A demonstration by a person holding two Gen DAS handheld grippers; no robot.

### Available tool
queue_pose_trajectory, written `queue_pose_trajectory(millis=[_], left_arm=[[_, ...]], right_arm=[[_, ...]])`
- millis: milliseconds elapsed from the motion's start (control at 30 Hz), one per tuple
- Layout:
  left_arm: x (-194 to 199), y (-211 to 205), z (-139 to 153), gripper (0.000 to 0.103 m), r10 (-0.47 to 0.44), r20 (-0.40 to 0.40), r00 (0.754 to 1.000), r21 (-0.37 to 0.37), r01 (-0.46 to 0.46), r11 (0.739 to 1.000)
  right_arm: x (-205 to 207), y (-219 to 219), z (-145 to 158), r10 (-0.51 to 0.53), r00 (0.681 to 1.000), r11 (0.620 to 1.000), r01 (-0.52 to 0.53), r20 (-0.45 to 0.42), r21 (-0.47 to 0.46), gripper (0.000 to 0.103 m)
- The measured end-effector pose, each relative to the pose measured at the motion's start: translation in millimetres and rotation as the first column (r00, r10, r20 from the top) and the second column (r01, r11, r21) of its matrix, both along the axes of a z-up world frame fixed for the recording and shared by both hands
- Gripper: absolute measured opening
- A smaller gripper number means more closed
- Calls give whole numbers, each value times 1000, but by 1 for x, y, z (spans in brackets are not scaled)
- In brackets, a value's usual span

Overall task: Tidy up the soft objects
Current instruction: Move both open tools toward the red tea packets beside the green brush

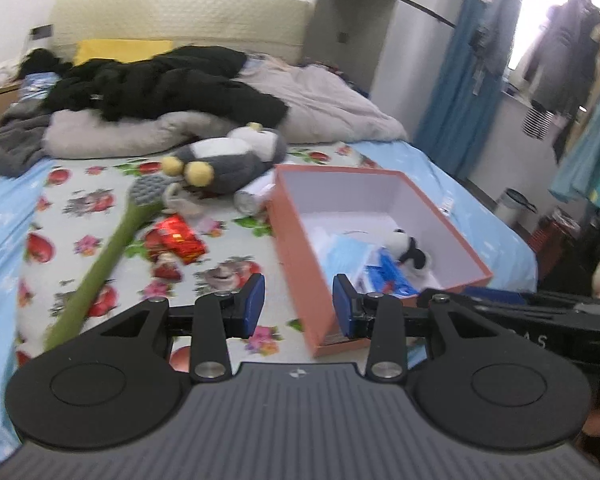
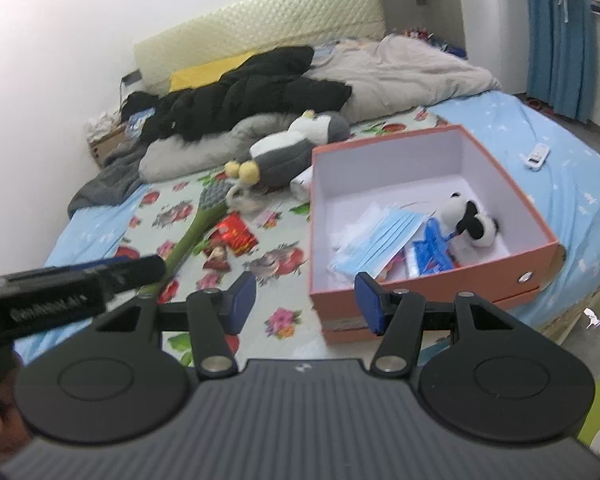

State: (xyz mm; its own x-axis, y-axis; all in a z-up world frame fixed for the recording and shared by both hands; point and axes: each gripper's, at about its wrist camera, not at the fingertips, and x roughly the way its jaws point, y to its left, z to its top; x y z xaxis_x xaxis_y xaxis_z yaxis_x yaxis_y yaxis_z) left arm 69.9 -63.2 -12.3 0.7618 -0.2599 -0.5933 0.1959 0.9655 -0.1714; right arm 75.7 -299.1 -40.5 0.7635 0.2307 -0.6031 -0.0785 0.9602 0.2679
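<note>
While both tongs hang empty above the near edge of the bed, we note the left gripper (image 1: 299,305) with jaws apart on nothing and the right gripper (image 2: 305,302) likewise apart. Ahead and left of both lies the green brush (image 1: 100,258), long axis running away up to its grey head. Beyond it, dead ahead of the left tongs, lies the grey penguin plush (image 1: 228,160), lengthwise across our view; we judge the left hand nearer. Ahead-right sits the orange box (image 2: 420,300), holding masks and a small panda plush (image 2: 470,220). Surface: fruit-print sheet (image 1: 220,272), soft. Curtain (image 1: 456,80) far right.
</note>
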Motion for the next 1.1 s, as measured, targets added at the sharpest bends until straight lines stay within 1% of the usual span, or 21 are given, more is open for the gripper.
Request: queue_pose_trajectory(millis=[67,133,200,267,367,433,500,567,633,733,833,900,1000,1100], left_arm=[[0,12,0,43,32,3,999,-3,-32,999],[-2,24,-1,43,62,5,998,-14,-62,998],[-5,35,-3,43,91,15,996,-37,-90,995],[-2,47,-7,43,117,-3,993,-59,-117,991],[-1,60,-14,43,156,-23,987,-33,-157,987],[-1,68,-18,43,180,-36,983,-29,-181,983],[-1,78,-24,43,207,-44,977,-54,-209,976],[0,88,-29,43,230,-58,971,-79,-234,969],[3,94,-35,43,250,-75,965,-81,-256,963],[12,103,-45,43,269,-104,957,-79,-278,957],[25,108,-58,43,271,-141,952,-92,-285,954],[37,111,-66,43,264,-166,950,-96,-282,955],[59,116,-78,43,254,-182,950,-94,-274,957],[82,121,-88,47,248,-202,948,-93,-270,958]], right_arm=[[3,8,-2,30,999,1000,-30,-12,-3,58],[5,16,-1,58,998,998,-58,-5,-15,58],[8,22,0,68,998,998,-68,-2,-20,58],[16,30,-2,85,996,996,-86,-22,-18,58],[21,43,-2,130,991,991,-131,-14,-19,58],[25,49,-4,152,988,988,-152,-15,-1,58],[31,57,-8,173,984,985,-172,-36,17,58],[37,67,-12,204,977,979,-204,-69,7,58],[42,76,-14,239,967,971,-240,-84,-4,58],[53,81,-17,250,962,968,-250,-108,18,58],[64,85,-20,252,960,968,-252,-124,12,58],[75,89,-24,250,958,968,-250,-138,13,58],[93,95,-30,244,957,969,-246,-159,9,58],[112,103,-34,248,954,968,-250,-171,9,58]])
